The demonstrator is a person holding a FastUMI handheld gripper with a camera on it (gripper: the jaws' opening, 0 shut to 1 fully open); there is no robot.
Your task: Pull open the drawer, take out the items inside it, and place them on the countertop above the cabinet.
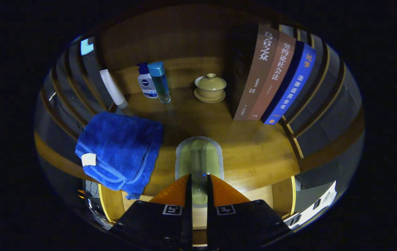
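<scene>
My gripper (199,177) is shut on a pale green, flat item with a grey rim (198,157). The item sticks out forward from between the fingers, over the wooden countertop (254,146). Whether it touches the wood cannot be told. A blue towel (120,150) lies crumpled on the countertop to the left of the fingers, its edge hanging over the front. Beneath the countertop's front edge, on both sides of the fingers, shows a wooden box with pale rims (282,198), apparently the drawer.
At the back of the countertop stand a white tube (113,89), a white pump bottle (146,83), a clear blue-capped bottle (159,82) and a lidded cup on a saucer (210,87). Three upright books (275,76) stand back right. Bare wood lies ahead of the item.
</scene>
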